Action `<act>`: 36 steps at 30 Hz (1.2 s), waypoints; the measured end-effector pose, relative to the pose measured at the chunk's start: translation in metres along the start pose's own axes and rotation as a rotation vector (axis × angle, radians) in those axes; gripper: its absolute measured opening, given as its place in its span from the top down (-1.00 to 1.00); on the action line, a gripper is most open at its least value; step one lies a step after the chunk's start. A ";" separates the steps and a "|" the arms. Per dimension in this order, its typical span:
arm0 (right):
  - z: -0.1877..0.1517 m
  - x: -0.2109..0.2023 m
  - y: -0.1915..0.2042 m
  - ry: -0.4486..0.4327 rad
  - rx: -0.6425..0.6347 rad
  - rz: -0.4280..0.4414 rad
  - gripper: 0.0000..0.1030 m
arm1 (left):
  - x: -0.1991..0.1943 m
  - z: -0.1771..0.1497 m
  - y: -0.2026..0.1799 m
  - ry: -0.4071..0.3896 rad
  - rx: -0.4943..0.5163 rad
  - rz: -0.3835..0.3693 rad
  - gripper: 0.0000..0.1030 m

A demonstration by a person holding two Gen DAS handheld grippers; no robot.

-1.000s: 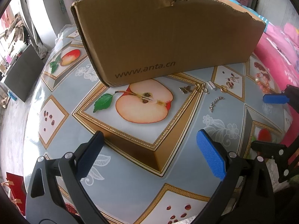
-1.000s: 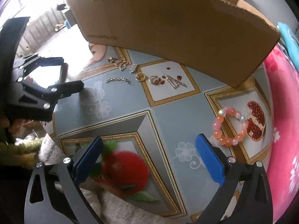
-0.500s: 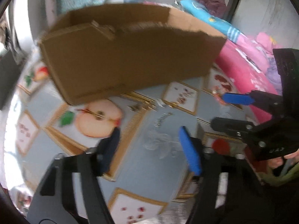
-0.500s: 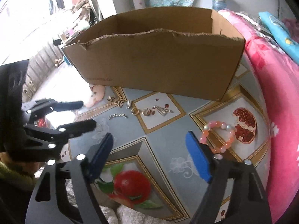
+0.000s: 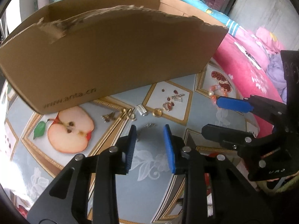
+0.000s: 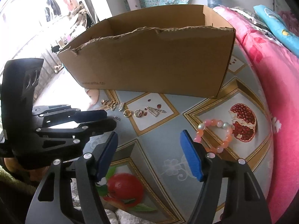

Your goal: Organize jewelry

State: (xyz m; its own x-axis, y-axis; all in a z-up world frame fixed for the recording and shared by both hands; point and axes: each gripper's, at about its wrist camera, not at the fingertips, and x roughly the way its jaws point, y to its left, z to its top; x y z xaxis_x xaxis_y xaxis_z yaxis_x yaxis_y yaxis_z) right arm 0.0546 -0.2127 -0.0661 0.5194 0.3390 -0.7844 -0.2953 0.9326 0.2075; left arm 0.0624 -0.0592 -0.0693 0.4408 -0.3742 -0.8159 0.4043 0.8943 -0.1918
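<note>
Left claw point(image 5: 150, 130) closing, nothing gripped; short silver chain link point(image 5: 148, 126) on desk point(image 5: 142, 190) at 12 o'clock just past tips, long axis crosswise. Right claw point(image 6: 149, 140) narrowing, empty; pink bead bracelet point(image 6: 214, 134) at 2 o'clock. Left claw nearer chain.

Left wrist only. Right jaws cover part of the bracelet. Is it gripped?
Observer: No. In the right wrist view the bracelet lies on the table outside the right gripper; its jaws are closing with nothing between them.
Operator: Anything in the box? I only get the outer wall.
Observer: The right wrist view looks over the torn rim of the box: the inner walls are bare, the floor is hidden.
</note>
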 end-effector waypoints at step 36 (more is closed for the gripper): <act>0.025 0.002 -0.002 -0.048 -0.118 -0.013 0.30 | -0.035 -0.006 0.020 -0.109 -0.036 0.148 0.98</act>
State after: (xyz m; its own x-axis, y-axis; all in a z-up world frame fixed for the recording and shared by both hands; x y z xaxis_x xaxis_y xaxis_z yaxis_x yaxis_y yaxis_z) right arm 0.0760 -0.2109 -0.0531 0.5609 0.3350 -0.7571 -0.3789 0.9170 0.1251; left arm 0.0504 -0.0265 -0.0474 0.5787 -0.2606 -0.7728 0.3002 0.9491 -0.0954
